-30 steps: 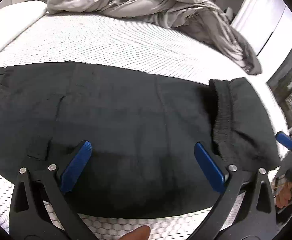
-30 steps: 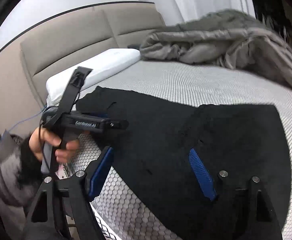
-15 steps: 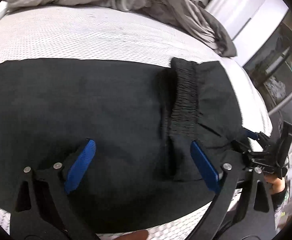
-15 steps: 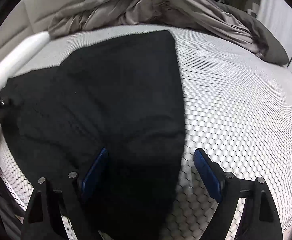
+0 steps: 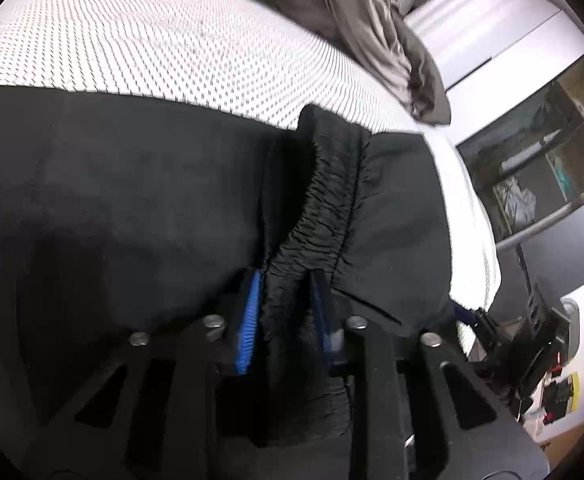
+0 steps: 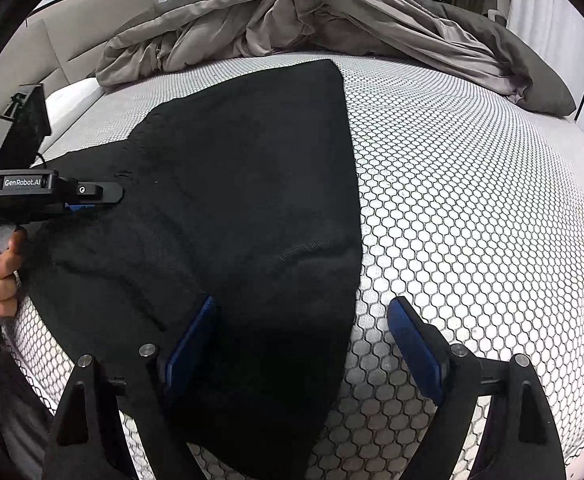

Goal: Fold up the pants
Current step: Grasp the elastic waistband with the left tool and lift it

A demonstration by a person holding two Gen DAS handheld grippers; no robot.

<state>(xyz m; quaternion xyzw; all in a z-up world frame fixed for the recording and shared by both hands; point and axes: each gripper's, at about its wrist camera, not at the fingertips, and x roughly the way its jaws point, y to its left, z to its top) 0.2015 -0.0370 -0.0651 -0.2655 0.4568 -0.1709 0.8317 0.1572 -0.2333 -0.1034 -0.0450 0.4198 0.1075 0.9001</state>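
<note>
The left gripper, spread wide half a second ago, now pinches the gathered waistband of the pants; the grab is made, so the next fold can likely start. The right gripper has its jaws spread, straddling the pants' near right edge. The pants lie flat on the bed, long axis running across the left view, waistband toward the right
</note>
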